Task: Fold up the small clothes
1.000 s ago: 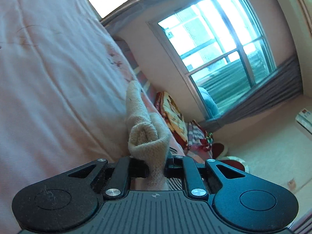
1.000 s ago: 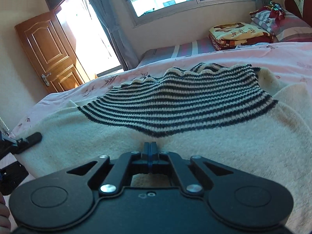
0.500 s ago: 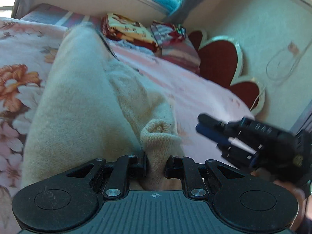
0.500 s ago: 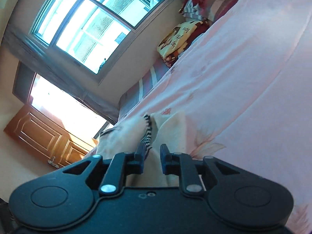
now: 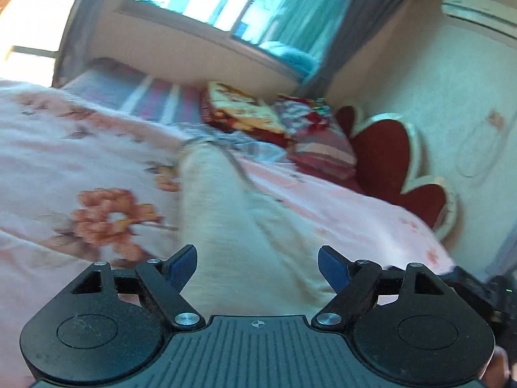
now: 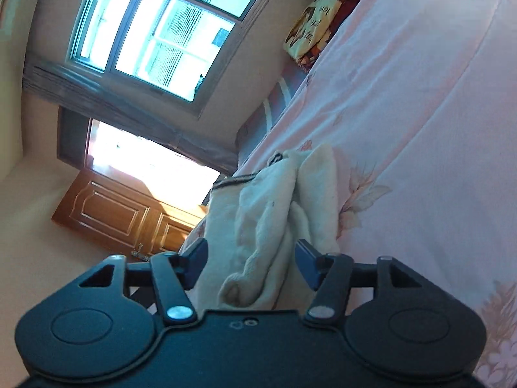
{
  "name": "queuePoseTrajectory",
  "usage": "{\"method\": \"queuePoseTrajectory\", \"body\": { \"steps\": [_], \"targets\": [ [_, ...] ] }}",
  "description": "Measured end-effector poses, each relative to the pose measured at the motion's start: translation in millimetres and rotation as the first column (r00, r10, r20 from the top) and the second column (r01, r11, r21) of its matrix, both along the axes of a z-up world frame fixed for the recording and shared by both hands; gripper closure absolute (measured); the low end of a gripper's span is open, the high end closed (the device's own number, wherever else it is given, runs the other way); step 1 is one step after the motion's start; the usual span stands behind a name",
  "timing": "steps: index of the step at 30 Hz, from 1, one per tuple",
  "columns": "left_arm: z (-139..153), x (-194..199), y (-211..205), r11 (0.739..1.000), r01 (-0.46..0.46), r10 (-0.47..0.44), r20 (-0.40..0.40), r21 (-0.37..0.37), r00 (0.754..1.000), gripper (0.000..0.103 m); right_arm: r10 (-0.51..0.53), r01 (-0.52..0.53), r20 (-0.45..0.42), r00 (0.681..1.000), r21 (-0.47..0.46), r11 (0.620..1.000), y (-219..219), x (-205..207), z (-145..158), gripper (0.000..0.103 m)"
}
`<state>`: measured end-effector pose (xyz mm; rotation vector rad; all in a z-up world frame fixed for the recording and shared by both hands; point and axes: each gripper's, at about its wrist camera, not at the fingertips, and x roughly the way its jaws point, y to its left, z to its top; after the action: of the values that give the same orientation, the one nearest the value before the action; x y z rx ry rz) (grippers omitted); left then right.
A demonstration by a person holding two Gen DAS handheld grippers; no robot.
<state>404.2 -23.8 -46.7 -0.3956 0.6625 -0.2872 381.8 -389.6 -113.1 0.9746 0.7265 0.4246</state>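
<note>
A small cream knitted sweater (image 5: 223, 213) with dark stripes lies folded in a long strip on the pink floral bedspread (image 5: 64, 168). My left gripper (image 5: 257, 265) is open, its blue-padded fingers spread on either side of the sweater's near end, holding nothing. In the right wrist view the sweater (image 6: 278, 200) lies bunched, with a rolled cuff near the camera. My right gripper (image 6: 252, 263) is open too, its fingers on either side of that cuff. The right gripper's black body (image 5: 484, 294) shows at the right edge of the left wrist view.
Folded blankets and pillows (image 5: 258, 119) lie at the head of the bed by a red heart-shaped headboard (image 5: 387, 161). A window (image 6: 155, 29), grey curtains and a wooden door (image 6: 122, 213) stand beyond the bed. An air conditioner (image 5: 478, 9) hangs on the wall.
Both grippers were shut on the sweater and have opened, letting it go. It now lies on the bedspread. The left wrist view has swung and is motion-blurred.
</note>
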Motion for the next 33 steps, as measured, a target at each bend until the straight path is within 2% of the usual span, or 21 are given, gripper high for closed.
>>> {"method": "queuePoseTrajectory", "body": {
  "steps": [3,6,7,8,9,10,11,13,15,18,22,25,28,31,33],
  "targets": [
    [-19,15,23,0.999,-0.031,0.032,-0.06,0.024,0.998,0.022,0.048,-0.048,-0.068,0.997,-0.002,0.999,14,17,-2,0.035],
    [-36,20,12,0.997,-0.014,0.02,-0.088,0.075,0.996,0.022,0.116,-0.128,-0.145,0.983,-0.08,0.988,34,35,-7,0.035],
    [-41,20,10,0.997,-0.011,0.018,-0.095,0.076,0.995,0.022,0.128,-0.145,-0.141,0.982,-0.114,0.983,41,38,-7,0.04],
    [-45,19,10,0.998,-0.009,0.015,-0.098,0.069,0.995,0.022,0.139,-0.157,-0.113,0.984,-0.172,0.972,52,40,-5,0.057],
    [-49,17,12,0.998,-0.015,0.022,-0.098,0.063,0.995,0.022,0.15,-0.166,-0.082,0.985,-0.24,0.957,59,39,-3,0.067],
    [-54,19,9,0.998,-0.025,0.03,-0.101,0.051,0.994,0.022,0.161,-0.158,-0.023,0.987,-0.355,0.921,70,33,1,0.08],
    [-55,19,10,0.999,-0.028,0.032,-0.103,0.035,0.994,0.022,0.176,-0.148,0.035,0.984,-0.399,0.905,74,25,2,0.081],
    [-55,27,1,0.999,-0.028,0.032,-0.083,0.046,0.996,0.022,0.202,-0.125,0.158,0.967,-0.398,0.909,71,9,7,0.082],
    [-51,27,-3,0.998,0.005,0.0,-0.074,0.066,0.997,0.022,0.199,-0.092,0.232,0.952,-0.404,0.91,62,-4,14,0.083],
    [-49,31,-20,0.991,0.06,-0.053,-0.062,0.123,0.997,0.022,0.186,-0.059,0.246,0.951,-0.445,0.893,50,-10,17,0.083],
    [-52,36,-43,0.974,0.088,-0.074,-0.074,0.208,0.995,0.022,0.194,-0.078,0.175,0.965,-0.516,0.853,52,-2,2,0.083],
    [-54,35,-42,0.978,0.085,-0.071,-0.08,0.191,0.994,0.021,0.178,-0.079,0.166,0.97,-0.478,0.875,51,-4,-11,0.083],
    [-55,35,-35,0.984,0.088,-0.075,-0.087,0.156,0.993,0.021,0.197,-0.098,0.163,0.967,-0.477,0.873,48,-6,-4,0.081],
    [-45,26,-32,0.983,0.074,-0.065,-0.061,0.167,0.996,0.021,0.116,0.007,0.234,0.965,-0.466,0.885,32,-24,14,0.069],
    [-38,15,-31,0.984,0.076,-0.071,-0.036,0.162,0.997,0.021,0.083,0.051,0.263,0.961,-0.463,0.885,23,-34,24,0.073]
  ]
}}
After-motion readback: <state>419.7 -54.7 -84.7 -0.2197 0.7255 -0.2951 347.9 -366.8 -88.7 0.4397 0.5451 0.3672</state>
